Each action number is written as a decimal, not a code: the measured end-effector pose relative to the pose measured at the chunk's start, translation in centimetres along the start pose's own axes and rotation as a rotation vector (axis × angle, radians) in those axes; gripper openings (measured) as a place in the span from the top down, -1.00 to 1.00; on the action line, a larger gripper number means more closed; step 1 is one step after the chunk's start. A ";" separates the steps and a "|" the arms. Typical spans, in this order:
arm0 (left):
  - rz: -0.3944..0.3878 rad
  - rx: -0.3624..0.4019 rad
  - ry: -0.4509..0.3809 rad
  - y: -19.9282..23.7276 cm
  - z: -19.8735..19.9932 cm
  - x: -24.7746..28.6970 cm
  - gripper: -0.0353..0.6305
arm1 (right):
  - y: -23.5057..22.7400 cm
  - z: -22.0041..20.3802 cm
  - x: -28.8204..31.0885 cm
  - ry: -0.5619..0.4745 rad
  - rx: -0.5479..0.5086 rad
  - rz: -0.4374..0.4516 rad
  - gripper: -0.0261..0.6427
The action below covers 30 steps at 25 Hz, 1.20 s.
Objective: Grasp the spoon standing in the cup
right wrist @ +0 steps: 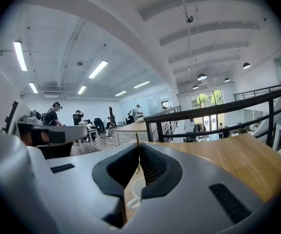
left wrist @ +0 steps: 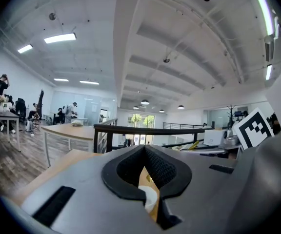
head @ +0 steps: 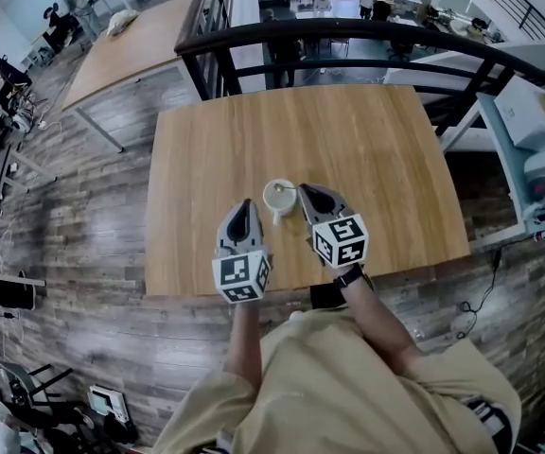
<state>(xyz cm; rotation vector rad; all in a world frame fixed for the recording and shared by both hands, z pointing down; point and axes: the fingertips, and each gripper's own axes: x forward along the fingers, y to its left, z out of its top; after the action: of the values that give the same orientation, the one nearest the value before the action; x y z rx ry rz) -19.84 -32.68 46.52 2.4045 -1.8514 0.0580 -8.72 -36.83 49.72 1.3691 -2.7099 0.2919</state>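
At the cup [head: 277,198], the spoon [right wrist: 137,136] was shown clamped in the right gripper [right wrist: 138,147] only by that gripper's view, while the left gripper [left wrist: 144,149] was held alongside, jaws together on nothing.

The cup [head: 278,197] stood on the table [head: 367,149] near its front edge, with the spoon [right wrist: 138,152] in it. The left gripper [head: 245,204] sat just left of the cup. The right gripper [head: 303,189] sat just right, the spoon's handle between its jaws. A railing [head: 348,31] ran behind the table.
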 end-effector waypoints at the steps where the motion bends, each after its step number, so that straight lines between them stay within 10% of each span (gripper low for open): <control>1: 0.000 0.003 -0.007 -0.1 0.3 -0.4 0.86 | 0.2 0.6 -0.5 -0.013 -0.005 0.000 0.87; 30: -0.012 0.055 -0.116 -1.0 5.0 -5.7 0.86 | 3.1 6.9 -5.9 -0.128 -0.154 -0.056 0.87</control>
<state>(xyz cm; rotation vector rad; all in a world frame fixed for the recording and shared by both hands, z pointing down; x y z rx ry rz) -20.49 -27.49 40.98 2.5056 -1.9082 -0.0327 -7.66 -31.82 41.56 1.4631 -2.7211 -0.0092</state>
